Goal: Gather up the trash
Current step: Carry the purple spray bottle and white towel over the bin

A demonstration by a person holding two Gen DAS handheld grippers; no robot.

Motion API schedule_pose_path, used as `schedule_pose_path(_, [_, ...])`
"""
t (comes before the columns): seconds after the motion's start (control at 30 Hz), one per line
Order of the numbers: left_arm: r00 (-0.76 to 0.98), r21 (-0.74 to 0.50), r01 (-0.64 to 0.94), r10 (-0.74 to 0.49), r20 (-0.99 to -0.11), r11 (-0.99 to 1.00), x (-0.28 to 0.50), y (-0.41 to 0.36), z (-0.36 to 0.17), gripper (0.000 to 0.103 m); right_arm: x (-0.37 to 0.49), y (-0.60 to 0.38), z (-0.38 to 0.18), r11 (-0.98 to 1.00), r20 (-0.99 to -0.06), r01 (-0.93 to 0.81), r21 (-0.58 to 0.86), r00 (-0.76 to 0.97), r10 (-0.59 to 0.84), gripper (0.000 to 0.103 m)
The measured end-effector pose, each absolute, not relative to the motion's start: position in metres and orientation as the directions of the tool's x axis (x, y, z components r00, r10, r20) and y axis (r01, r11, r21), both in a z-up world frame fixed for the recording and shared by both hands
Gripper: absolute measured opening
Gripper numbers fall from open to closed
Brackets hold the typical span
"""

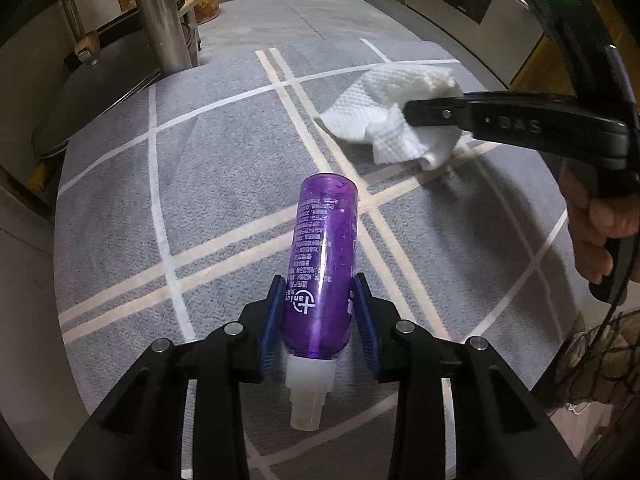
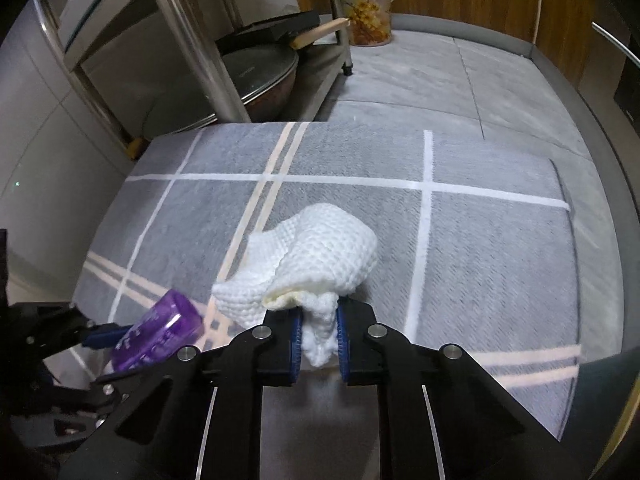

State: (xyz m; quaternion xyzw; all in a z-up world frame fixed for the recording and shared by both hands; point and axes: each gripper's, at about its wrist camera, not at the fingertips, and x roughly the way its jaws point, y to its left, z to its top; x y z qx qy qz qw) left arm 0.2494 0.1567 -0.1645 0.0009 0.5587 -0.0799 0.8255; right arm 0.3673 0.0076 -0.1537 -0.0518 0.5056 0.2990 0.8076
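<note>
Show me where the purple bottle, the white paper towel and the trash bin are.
purple bottle (image 1: 320,256): left wrist view, middle of its body.
white paper towel (image 2: 332,252): right wrist view, its puffed top.
trash bin (image 2: 366,12): right wrist view, its patterned side.

A grey rug (image 2: 500,248) with white and beige crossing stripes lies flat on a grey tiled floor (image 2: 420,76). On the floor past the rug's far edge stand the metal legs of a rack (image 2: 192,40) and, further back against the wooden wall, a flower-patterned bin (image 2: 366,12) lined with a plastic bag.
</note>
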Motion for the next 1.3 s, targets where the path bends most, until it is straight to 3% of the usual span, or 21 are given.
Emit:
schedule_pose_path(0.67, [0.519, -0.05, 0.223, -0.162, -0.839, 0.973, 0.245, 0.1, -0.087, 0.032, 0.314, -0.08, -0.049, 0.849, -0.79, -0.518, 0.103, 0.476, 0.386, 0.015])
schedule_pose_path(1.3, [0.637, -0.109, 0.417, -0.375, -0.673, 0.902, 0.212, 0.006, 0.043, 0.032, 0.24, -0.213, 0.039, 0.907, -0.675, -0.413, 0.08, 0.647, 0.354, 0.015])
